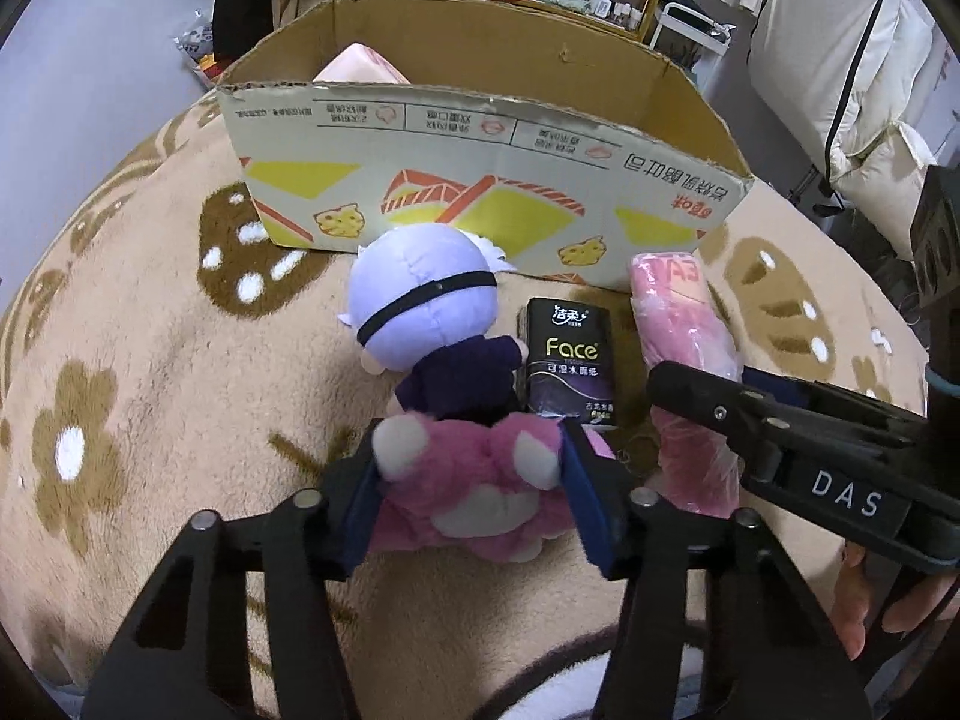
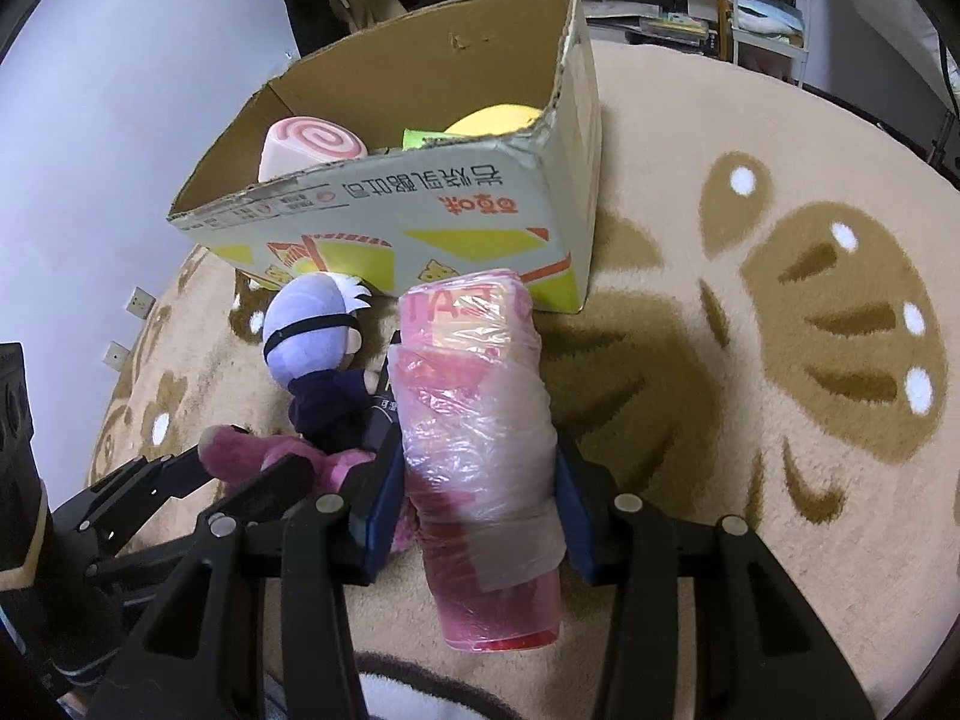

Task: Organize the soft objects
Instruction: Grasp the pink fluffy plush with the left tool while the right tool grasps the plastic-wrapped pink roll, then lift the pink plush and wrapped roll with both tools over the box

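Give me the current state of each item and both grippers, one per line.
Left gripper: shut on the pink plush toy, on the blanket.
Right gripper: shut on the pink wrapped roll.
Doll with lilac head: lying on the blanket, outside the box.
Black tissue pack: lying flat, untouched.
Cardboard box: open-topped.
Pink swirl cushion: inside the box.
Yellow item: inside the box.

Doll (image 1: pixel 420 312), tissue pack (image 1: pixel 570 360) and wrapped roll (image 1: pixel 684 372) side by side before the box (image 1: pixel 480 180), plush toy (image 1: pixel 474 480) nearest.
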Available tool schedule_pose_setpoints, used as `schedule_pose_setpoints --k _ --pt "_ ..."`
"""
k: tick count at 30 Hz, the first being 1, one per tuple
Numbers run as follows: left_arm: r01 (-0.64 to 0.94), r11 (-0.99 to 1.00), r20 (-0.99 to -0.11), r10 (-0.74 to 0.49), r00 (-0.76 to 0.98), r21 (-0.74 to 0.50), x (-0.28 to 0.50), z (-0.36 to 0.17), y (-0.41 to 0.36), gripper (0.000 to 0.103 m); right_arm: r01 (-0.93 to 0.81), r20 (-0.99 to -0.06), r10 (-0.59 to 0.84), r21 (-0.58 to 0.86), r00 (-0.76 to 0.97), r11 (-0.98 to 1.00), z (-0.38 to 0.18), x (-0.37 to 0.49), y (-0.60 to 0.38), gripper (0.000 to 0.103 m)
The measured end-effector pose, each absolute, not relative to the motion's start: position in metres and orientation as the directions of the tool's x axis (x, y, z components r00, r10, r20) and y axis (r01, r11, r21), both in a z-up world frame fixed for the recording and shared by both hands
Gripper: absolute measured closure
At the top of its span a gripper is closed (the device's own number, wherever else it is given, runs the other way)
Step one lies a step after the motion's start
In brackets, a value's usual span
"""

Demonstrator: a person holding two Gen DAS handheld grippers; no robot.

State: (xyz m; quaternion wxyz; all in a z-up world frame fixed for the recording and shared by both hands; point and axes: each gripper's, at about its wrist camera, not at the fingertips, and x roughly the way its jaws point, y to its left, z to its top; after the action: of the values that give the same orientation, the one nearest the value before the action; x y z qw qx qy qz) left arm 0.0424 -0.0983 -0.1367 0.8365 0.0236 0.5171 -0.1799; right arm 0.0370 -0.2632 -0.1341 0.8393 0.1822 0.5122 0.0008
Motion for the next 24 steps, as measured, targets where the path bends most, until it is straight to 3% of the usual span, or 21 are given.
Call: schedule_pose_setpoints --k 7,19,24 --pt "0.336 0.931 -0.871 -0.281 0.403 -0.145 0.040 -0.135 -0.100 0.056 0.193 -0.854 0.185 0.312 0.486 0.930 -0.129 0.031 -0.270 0.055" --pt "0.355 0.931 -0.889 -0.232 0.394 -0.085 0.036 -0.144 -0.106 0.040 0.191 -0.858 0.185 0.308 0.480 0.932 -0.129 0.030 -0.268 0.055" --pt "0.379 0.924 -0.884 -0.212 0.417 -0.043 0.032 -0.145 -0.112 0.045 0.185 -0.856 0.183 0.304 0.484 0.935 -0.128 0.030 -0.266 0.055"
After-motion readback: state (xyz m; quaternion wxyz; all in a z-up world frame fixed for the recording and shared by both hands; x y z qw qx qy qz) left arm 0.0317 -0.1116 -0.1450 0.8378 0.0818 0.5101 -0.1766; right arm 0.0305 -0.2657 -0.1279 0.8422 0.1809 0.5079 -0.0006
